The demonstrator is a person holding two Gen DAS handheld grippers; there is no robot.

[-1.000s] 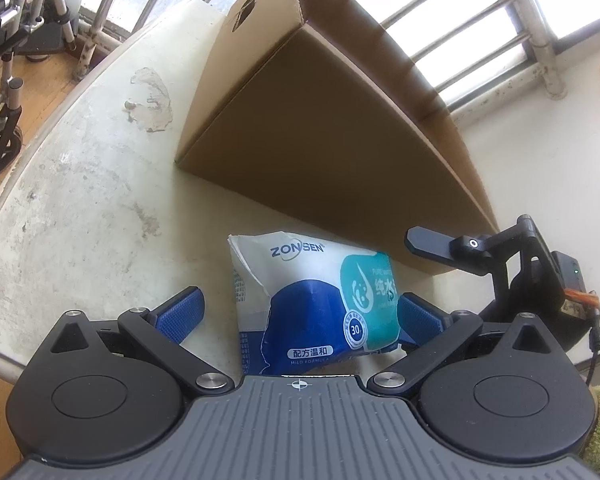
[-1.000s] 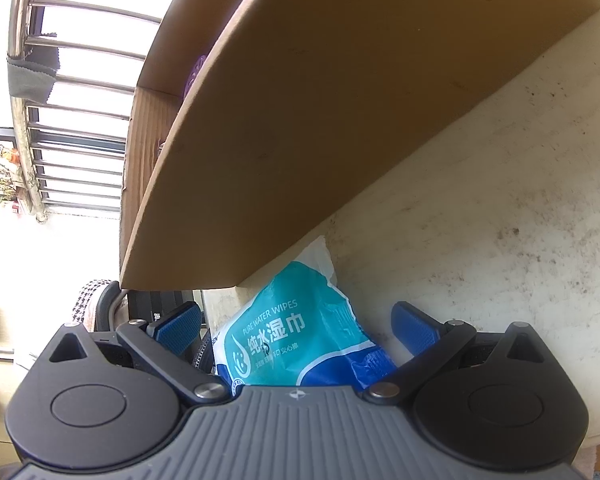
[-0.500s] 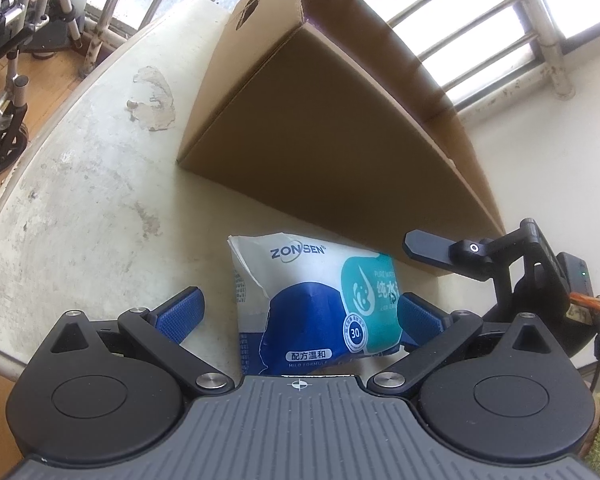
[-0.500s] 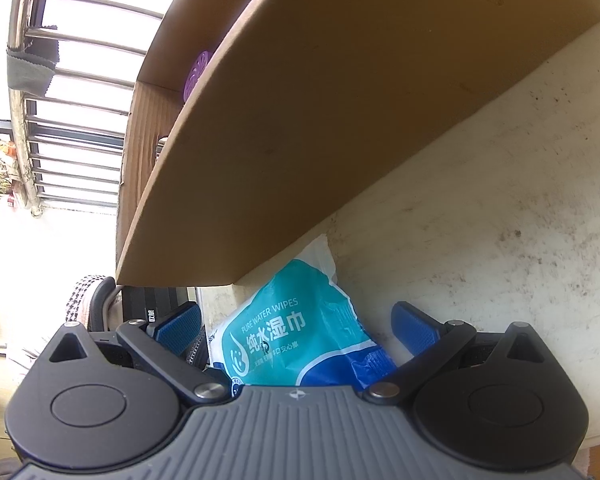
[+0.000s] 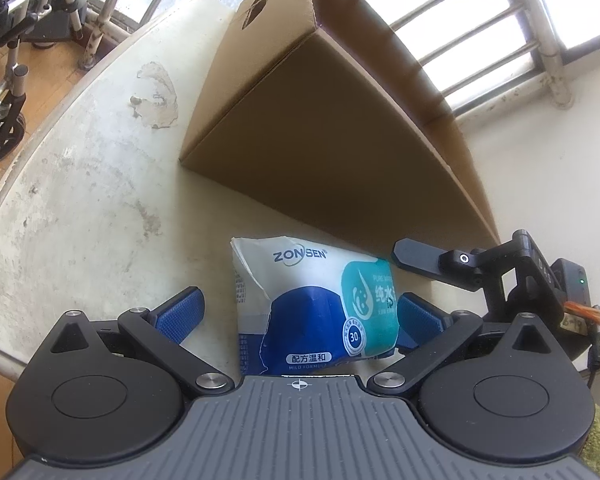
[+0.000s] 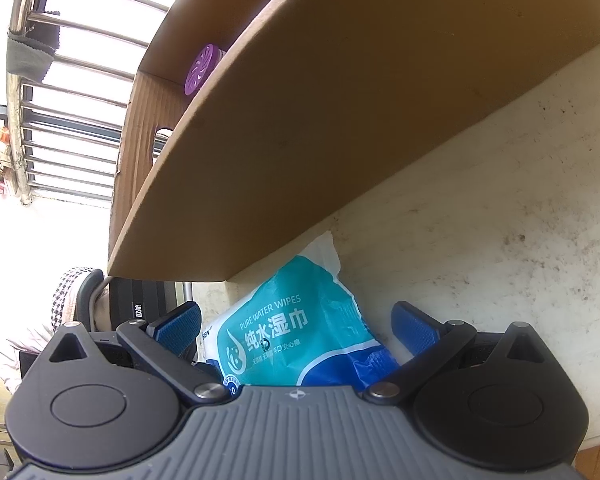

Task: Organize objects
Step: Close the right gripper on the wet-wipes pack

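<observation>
A pack of wet wipes (image 5: 316,300) lies flat on the pale bench (image 5: 80,200), at the foot of an open cardboard box (image 5: 332,140) standing at 12 o'clock. The left tongs (image 5: 298,310) and right tongs (image 6: 296,326) both gape around the pack, neither closed on it. A clean pickup probably means one pair squeezing the soft pack across its middle, then lifting clear of the box wall, beyond which a purple disc (image 6: 200,70) shows.

Glossy plastic wipes pack (image 5: 314,304), matt cardboard box (image 5: 332,152)
</observation>
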